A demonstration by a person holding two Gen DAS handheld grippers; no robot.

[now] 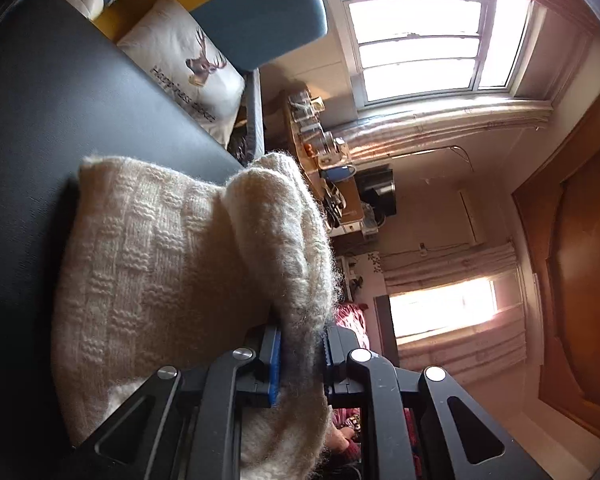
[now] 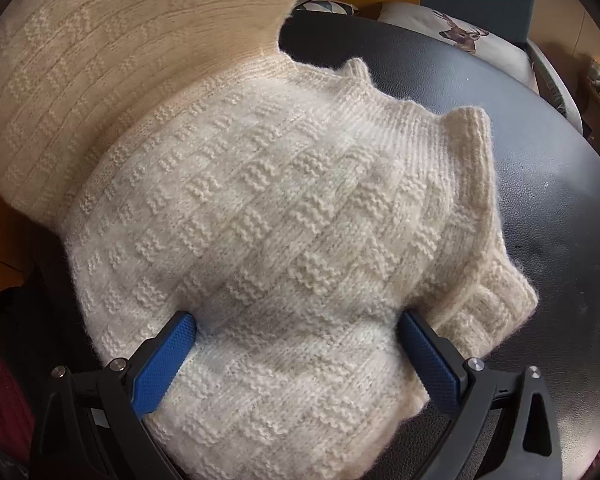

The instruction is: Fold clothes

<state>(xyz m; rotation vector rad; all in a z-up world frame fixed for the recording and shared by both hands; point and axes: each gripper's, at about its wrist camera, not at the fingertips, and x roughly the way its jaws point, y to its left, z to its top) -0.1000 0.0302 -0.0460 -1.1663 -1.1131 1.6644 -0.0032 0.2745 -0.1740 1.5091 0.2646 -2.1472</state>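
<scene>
The left gripper [image 1: 300, 360] pinches a fold of the cream knit sweater [image 2: 284, 216]; the right gripper [image 2: 298, 350] spreads wide over it on the black table [image 2: 560, 200]

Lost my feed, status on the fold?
Left gripper shut on sweater edge, lifted. Right gripper open, straddling sweater on black table. Nothing in the way.

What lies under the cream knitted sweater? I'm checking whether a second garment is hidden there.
Under the cream knitted sweater only the black round table shows, bare around its edges. The sweater's own folded layers cover the middle, so anything beneath there cannot be seen.
</scene>
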